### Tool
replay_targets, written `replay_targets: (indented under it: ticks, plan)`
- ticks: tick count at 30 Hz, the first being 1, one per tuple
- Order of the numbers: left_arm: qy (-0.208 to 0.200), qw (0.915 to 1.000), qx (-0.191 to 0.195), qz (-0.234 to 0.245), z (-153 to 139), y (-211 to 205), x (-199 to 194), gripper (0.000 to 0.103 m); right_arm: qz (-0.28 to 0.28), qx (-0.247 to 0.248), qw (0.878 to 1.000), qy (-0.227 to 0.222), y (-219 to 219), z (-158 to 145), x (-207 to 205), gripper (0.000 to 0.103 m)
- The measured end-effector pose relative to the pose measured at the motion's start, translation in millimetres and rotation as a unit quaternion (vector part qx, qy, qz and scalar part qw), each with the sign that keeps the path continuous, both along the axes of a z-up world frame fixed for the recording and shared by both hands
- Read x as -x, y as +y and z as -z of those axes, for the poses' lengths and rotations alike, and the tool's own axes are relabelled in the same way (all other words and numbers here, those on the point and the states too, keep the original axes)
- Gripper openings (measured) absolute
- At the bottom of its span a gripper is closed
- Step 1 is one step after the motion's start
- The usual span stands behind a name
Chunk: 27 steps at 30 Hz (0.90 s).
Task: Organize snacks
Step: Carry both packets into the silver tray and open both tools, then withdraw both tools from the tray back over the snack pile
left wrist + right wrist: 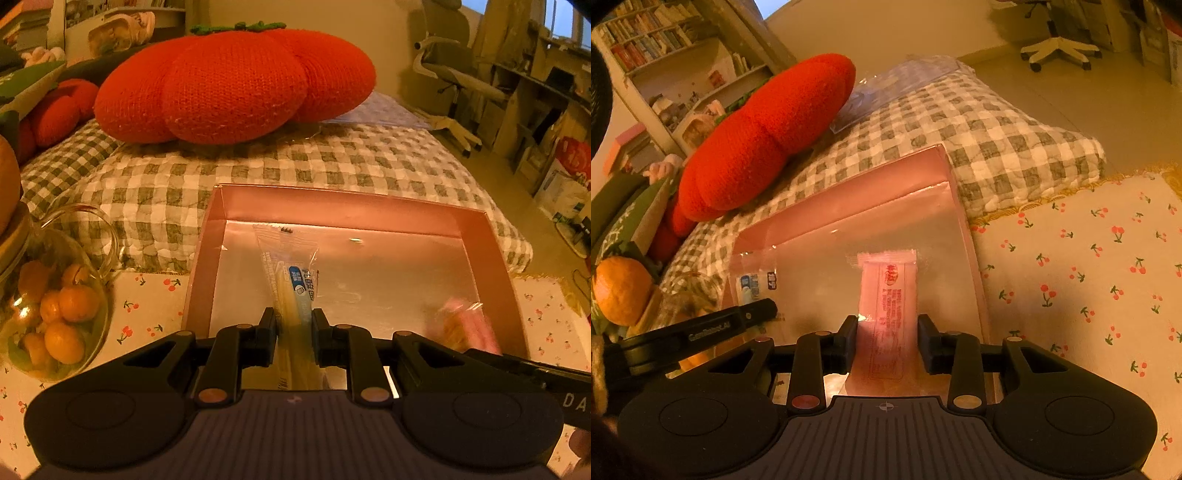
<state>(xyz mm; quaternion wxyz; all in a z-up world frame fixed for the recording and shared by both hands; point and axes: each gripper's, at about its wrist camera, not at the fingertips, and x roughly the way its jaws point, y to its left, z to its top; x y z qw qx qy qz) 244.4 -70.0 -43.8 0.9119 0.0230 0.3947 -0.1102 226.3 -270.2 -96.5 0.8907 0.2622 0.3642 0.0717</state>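
A cherry-print cloth (1089, 280) is covering the surface along the lower part of both frames, and a pink box (476, 236) is sitting on it at centre, with a glass jar of small oranges (55, 306) standing at lower left. Behind, a grey checked quilt (332, 162) is lying across the middle, carrying a red knitted cushion (236, 85) in the upper centre.

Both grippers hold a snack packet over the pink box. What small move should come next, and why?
Probably open both grippers. The left gripper has its clear stick packet already inside the pink box, and the right gripper has its pink packet there too.
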Motion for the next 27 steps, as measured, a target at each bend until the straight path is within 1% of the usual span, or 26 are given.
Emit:
replay_targets:
  ticks: [2,3,4,6,8,10,11,13,18,19,27]
  plan:
    - [-0.006,1.0,-0.007,0.001,-2,-1,1,0.024,0.001,-0.005,1.0,0.0,-1,0,0,0.036]
    - [-0.012,0.9998,-0.013,-0.001,-3,-1,3,0.027,0.003,-0.006,1.0,0.0,-2,-1,1,0.039]
    - [-0.015,0.9998,-0.016,-0.001,-4,-2,4,0.028,0.005,-0.008,1.0,-0.001,-3,-2,1,0.044]
    - [-0.015,0.9997,-0.018,0.0,-5,-2,5,0.035,0.007,-0.011,1.0,-0.002,-4,-4,3,0.049]
    - [-0.01,0.9998,-0.019,0.002,-6,-1,7,0.037,0.009,-0.012,1.0,-0.004,-4,-6,5,0.053]
    - [-0.004,0.9998,-0.02,0.004,-6,-1,9,0.042,0.009,-0.012,1.0,-0.006,-4,-11,8,0.062]
    - [-0.002,0.9998,-0.021,0.004,-6,0,11,0.045,0.009,-0.012,1.0,-0.006,-4,-13,9,0.064]
    - [0.003,0.9997,-0.022,0.004,-8,1,15,0.048,0.01,-0.009,1.0,-0.005,-4,-18,14,0.072]
    - [0.018,0.9997,-0.016,0.003,-14,8,28,0.061,0.007,-0.002,1.0,0.003,-4,-30,26,0.079]
    - [0.02,0.9997,-0.016,0.003,-16,9,30,0.062,0.006,-0.001,1.0,0.004,-3,-32,29,0.08]
    - [0.046,0.9989,-0.005,0.008,-26,24,58,0.084,-0.002,0.018,1.0,0.023,4,-48,58,0.086]
